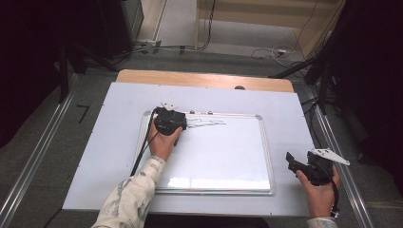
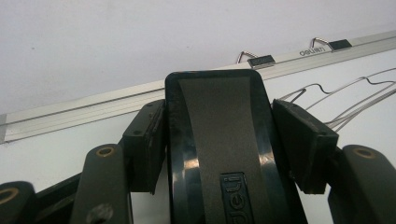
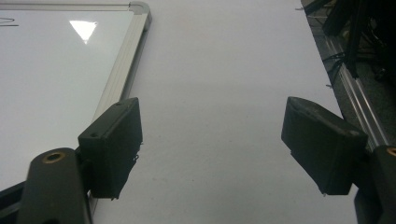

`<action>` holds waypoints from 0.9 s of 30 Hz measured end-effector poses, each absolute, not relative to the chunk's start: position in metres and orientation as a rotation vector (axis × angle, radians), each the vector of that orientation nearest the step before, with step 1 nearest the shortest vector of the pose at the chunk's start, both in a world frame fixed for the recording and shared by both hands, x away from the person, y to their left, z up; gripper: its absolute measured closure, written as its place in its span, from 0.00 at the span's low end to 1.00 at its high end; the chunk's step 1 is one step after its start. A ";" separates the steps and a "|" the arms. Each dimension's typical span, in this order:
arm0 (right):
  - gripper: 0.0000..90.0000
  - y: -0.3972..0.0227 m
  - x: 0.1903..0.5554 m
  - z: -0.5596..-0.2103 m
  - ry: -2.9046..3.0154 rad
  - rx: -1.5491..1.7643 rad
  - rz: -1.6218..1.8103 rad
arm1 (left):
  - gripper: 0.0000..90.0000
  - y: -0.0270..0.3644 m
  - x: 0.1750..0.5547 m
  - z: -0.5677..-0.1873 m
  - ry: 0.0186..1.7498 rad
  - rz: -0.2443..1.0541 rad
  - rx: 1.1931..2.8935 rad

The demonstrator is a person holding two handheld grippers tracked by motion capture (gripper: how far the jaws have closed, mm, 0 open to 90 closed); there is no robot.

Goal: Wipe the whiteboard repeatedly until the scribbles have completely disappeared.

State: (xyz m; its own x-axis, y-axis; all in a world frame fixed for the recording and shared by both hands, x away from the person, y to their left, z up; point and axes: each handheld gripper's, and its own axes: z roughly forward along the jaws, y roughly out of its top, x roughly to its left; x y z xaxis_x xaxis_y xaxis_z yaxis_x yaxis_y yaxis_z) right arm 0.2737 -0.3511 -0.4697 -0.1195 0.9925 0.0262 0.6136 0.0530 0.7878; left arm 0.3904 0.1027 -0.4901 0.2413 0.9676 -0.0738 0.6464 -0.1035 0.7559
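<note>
Left gripper (image 2: pixel 219 140) clamps black eraser (image 2: pixel 219 140) at whiteboard (image 1: pixel 228 156) top edge, beside scribbles (image 1: pixel 205 123); right gripper (image 3: pixel 212 149) wide, off whiteboard's right.

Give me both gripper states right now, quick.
Left gripper: shut on the whiteboard eraser, over the whiteboard near the pen marks.
Right gripper: open, holding nothing, above the white table cover beside the whiteboard's corner.

Whiteboard (image 1: pixel 223 156): glossy white face, brushed metal frame. Eraser (image 2: pixel 219 140): shiny black plastic shell, matt grey strip. Left claw (image 2: pixel 229 144) pads: matt black. Desk (image 1: pixel 204 80): matt white sheet over wood.
</note>
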 end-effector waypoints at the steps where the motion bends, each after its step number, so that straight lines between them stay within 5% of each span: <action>1: 0.21 -0.351 0.274 -0.470 1.790 1.609 0.898 | 0.43 0.102 0.390 -0.490 1.480 0.600 1.831; 27: 0.21 -0.352 0.272 -0.468 1.784 1.604 0.904 | 0.43 0.088 0.393 -0.491 1.447 0.617 1.860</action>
